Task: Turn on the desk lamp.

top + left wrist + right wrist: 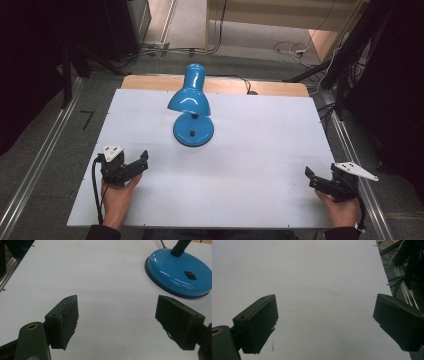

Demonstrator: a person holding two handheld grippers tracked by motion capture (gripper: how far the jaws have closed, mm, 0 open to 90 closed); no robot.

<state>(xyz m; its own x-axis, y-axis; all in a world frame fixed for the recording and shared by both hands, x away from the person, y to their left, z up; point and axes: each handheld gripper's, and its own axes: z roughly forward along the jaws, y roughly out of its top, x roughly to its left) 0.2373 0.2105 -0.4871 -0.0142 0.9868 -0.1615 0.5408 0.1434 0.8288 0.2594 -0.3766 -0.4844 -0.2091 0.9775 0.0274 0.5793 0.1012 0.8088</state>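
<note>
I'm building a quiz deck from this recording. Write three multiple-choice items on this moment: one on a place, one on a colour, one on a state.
1. Where does the desk lamp stand on the white table?
A. At the near right corner
B. Toward the far side, left of centre
C. Off the table, on the floor

2. What colour is the lamp's round base?
A. Blue
B. Red
C. Yellow

3. How do the jaws of the left gripper stand?
A. Shut on the lamp's base
B. Shut on nothing
C. Open, with bare table between them

Answers: 1 B, since the high view shows it beyond both grippers and left of the middle; 2 A, glossy blue in the left gripper view; 3 C, since the jaws stand wide apart short of the base.
</note>
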